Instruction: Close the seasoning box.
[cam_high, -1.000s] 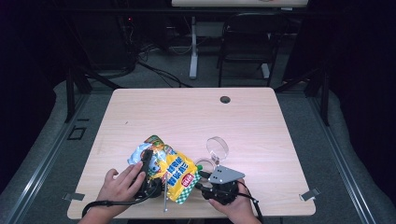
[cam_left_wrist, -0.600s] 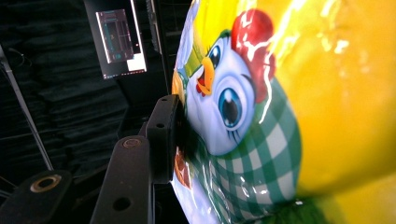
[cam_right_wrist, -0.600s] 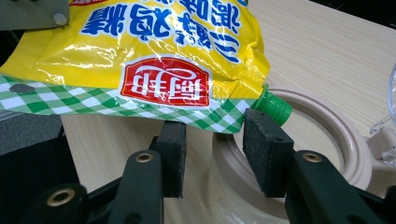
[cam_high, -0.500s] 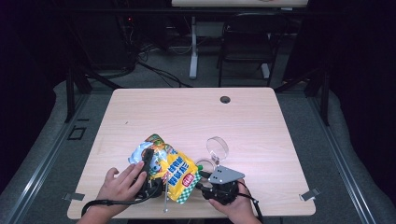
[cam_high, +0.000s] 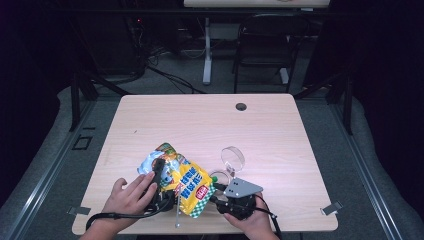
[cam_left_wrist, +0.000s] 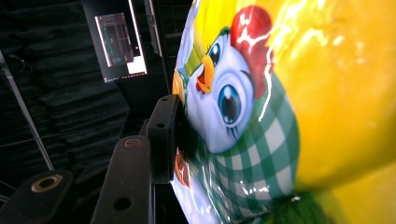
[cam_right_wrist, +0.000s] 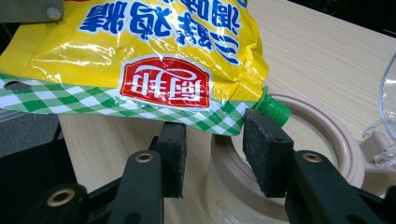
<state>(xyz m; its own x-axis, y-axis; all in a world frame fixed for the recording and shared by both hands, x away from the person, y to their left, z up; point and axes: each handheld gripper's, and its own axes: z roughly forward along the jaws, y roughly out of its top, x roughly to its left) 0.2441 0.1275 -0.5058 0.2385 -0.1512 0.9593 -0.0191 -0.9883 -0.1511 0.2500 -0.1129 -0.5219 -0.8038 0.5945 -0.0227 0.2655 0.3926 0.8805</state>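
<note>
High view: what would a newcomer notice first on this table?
The bright yellow bag with a cartoon chicken, at the near edge between the left gripper and right gripper. Its green spout hangs over a beige ring-shaped lid, beside a clear container.

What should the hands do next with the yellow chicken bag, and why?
Probably tilt the yellow bag a little more: its green spout already sits over the beige jar's rim. The left gripper presses its side, and the right gripper waits open underneath.
</note>
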